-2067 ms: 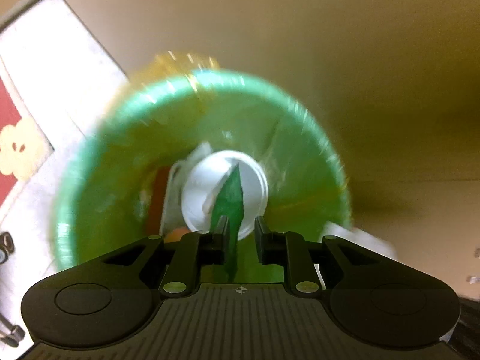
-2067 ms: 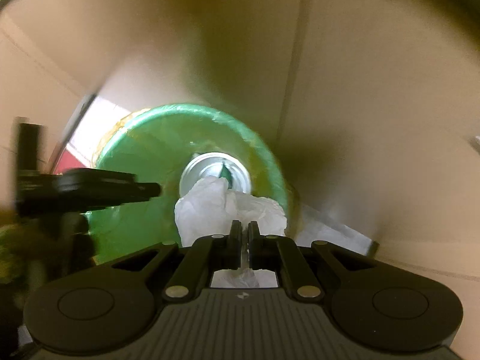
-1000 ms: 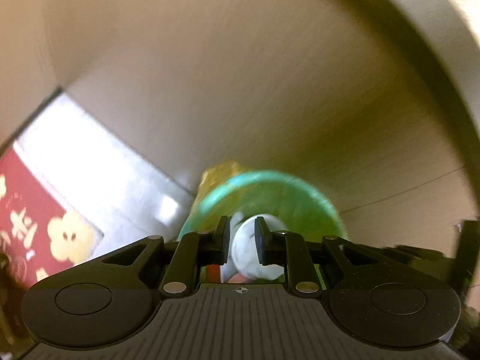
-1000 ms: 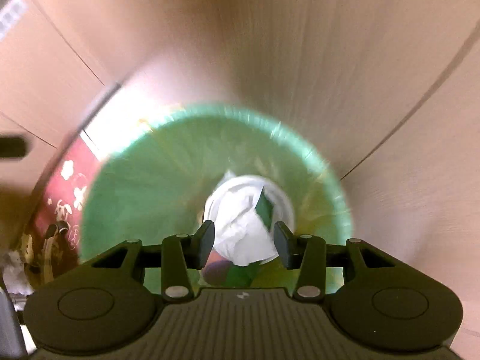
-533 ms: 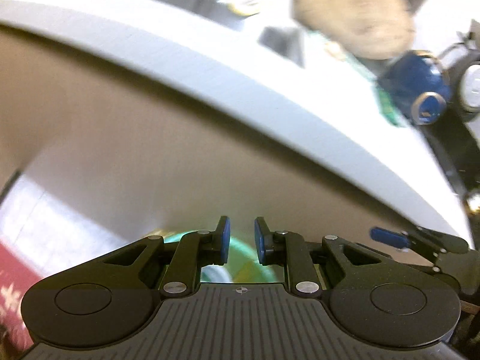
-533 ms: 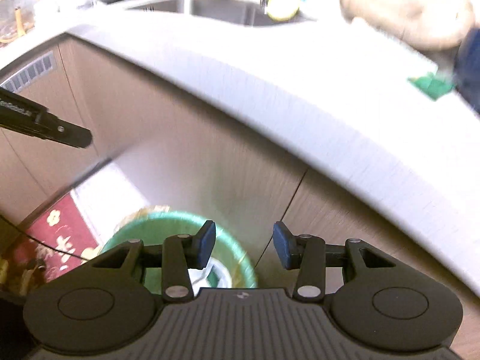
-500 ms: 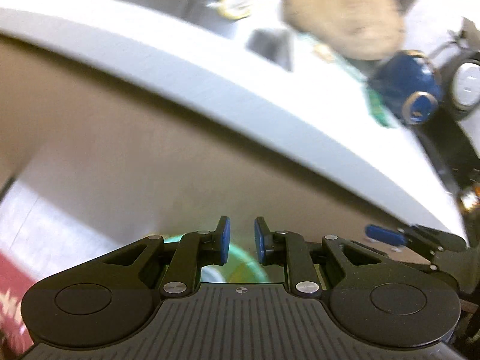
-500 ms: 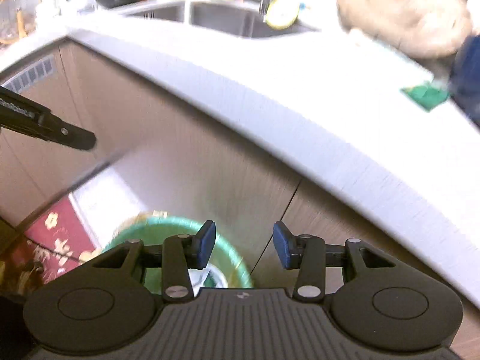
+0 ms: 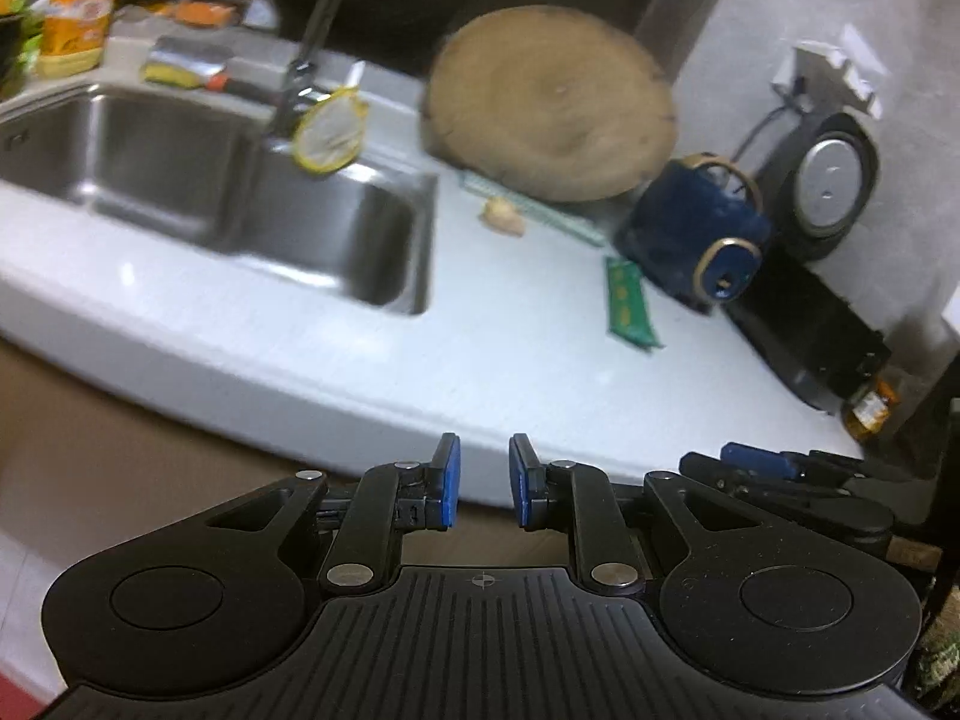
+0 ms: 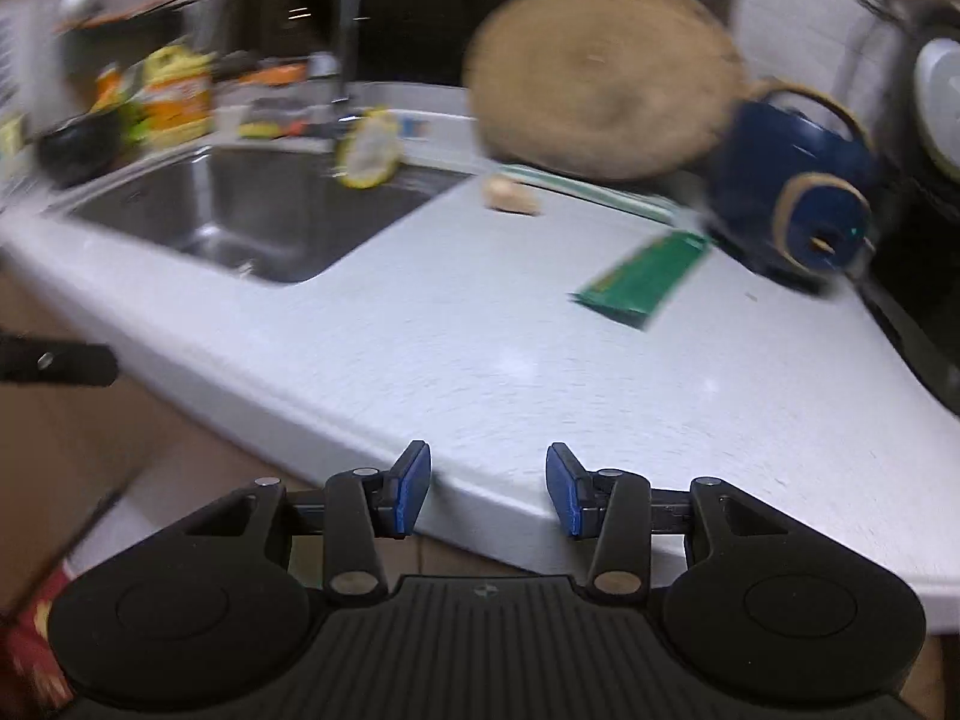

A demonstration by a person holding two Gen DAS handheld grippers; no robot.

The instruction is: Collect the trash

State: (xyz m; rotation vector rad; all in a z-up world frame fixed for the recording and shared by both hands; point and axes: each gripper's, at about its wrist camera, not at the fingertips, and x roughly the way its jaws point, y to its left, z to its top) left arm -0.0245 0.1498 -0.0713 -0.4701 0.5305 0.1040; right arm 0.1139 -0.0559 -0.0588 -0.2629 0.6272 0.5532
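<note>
A green snack wrapper [image 9: 627, 303] [image 10: 645, 273] lies flat on the white counter [image 9: 360, 354] [image 10: 480, 348], next to a dark blue pot [image 9: 696, 234] [image 10: 792, 192]. A small beige scrap [image 9: 503, 217] [image 10: 510, 195] rests farther back, by a round wooden board [image 9: 552, 102] [image 10: 600, 78]. My left gripper [image 9: 483, 480] hovers at the counter's front edge, open by a narrow gap that holds nothing. My right gripper [image 10: 489, 489] is at the same edge, open wider and also with nothing between its pads. The trash bin is out of view.
A steel sink [image 9: 180, 168] [image 10: 252, 204] with a tap fills the counter's left side, with bottles and a yellow-rimmed strainer [image 9: 327, 132] behind it. Black appliances [image 9: 804, 324] stand at the right. Brown cabinet fronts [image 9: 120, 450] drop below the edge.
Both grippers have risen from over the green-lined bin to counter height and tilted up. The bin left view; the countertop appeared. The wrapper and tissue held two seconds ago are gone from the jaws.
</note>
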